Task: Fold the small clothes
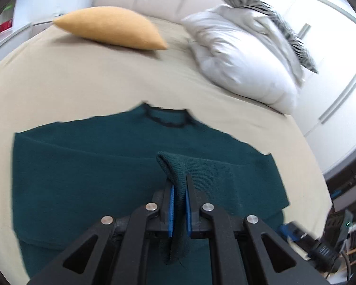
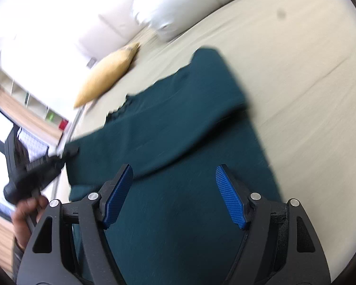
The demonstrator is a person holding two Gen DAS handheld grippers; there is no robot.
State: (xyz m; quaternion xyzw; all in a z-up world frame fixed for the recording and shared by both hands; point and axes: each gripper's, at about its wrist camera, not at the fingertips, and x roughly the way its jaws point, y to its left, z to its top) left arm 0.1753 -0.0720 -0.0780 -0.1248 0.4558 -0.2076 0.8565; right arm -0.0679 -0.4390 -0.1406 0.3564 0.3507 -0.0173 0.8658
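A dark teal knit sweater (image 1: 87,178) lies flat on the beige bed (image 1: 83,80), collar at the far side. My left gripper (image 1: 179,185) is shut on the sweater's sleeve cuff (image 1: 175,166), holding it raised over the body. In the right wrist view the same sweater (image 2: 178,142) spreads under my right gripper (image 2: 174,173), which is open and empty just above the cloth. The left gripper (image 2: 71,150) shows there at the sweater's left edge, held by a hand.
A yellow cushion (image 1: 114,29), a white pillow (image 1: 244,57) and a zebra-striped cushion (image 1: 268,9) lie at the head of the bed. Cables and devices (image 1: 332,237) sit off the bed's right edge. A shelf unit (image 2: 30,109) stands beyond the bed.
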